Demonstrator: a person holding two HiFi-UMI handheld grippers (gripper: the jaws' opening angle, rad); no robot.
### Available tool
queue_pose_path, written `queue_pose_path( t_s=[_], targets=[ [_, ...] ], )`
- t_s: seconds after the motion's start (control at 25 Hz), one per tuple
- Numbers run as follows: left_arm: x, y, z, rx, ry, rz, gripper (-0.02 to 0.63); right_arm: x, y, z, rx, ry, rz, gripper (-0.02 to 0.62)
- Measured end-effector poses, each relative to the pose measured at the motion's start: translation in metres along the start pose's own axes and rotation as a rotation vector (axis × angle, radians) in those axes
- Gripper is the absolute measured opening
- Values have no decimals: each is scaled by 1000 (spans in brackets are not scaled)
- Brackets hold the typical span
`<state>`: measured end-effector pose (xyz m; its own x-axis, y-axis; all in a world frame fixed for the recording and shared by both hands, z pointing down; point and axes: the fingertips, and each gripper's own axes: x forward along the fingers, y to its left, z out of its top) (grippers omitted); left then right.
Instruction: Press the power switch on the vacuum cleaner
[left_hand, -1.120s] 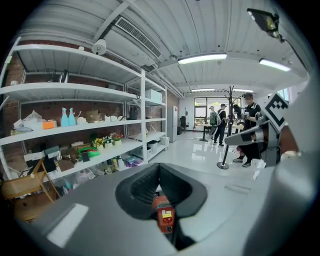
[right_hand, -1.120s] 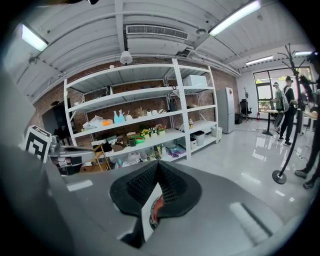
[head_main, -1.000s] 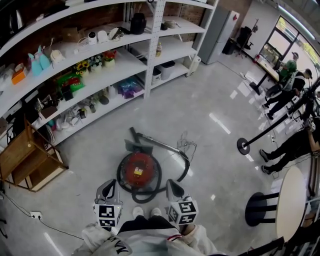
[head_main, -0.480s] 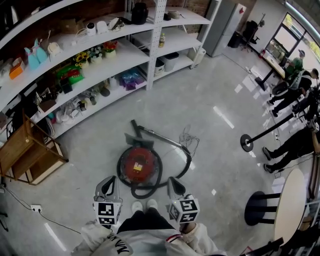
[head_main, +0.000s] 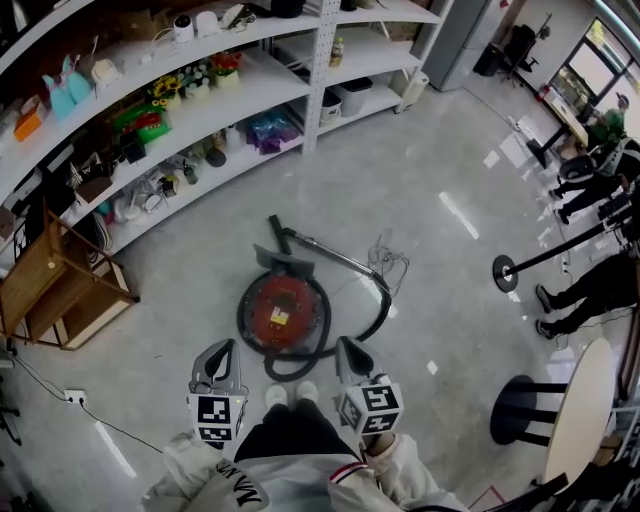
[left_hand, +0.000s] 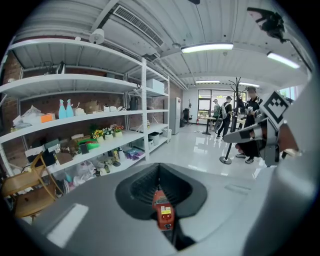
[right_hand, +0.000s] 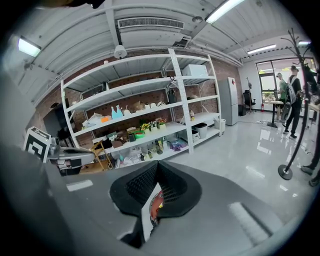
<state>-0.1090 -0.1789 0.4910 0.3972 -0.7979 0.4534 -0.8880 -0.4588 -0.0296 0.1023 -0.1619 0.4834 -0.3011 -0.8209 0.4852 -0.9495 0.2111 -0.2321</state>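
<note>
Glossy grey floor under a red vacuum cleaner, white shelves beyond.

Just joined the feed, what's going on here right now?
A person stands over the round red vacuum cleaner, which lies on the grey floor. The left gripper and right gripper are held out at either side of its near edge. Both have their jaws together and hold nothing. Neither touches the vacuum, and the switch is not yet pressed.
</note>
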Motion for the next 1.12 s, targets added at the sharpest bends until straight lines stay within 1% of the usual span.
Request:
queue_pose_path(
  t_s=[0.2,0.48,0.72,1.12],
  targets=[
    [6,-3,-3,-7,19,-1,0,10,-3,-5,9,16,10,0],
    [20,-7,-21,-14,56,-3,0,24,-9,-17,18,34,19,0],
    [37,-14,-36,-21,63,-17,0,36,-17,-31,20,50,17,0],
    [55,-13,-62,-45,88,-14,0,58,-14,-60,18,98,44,0]
  ],
)
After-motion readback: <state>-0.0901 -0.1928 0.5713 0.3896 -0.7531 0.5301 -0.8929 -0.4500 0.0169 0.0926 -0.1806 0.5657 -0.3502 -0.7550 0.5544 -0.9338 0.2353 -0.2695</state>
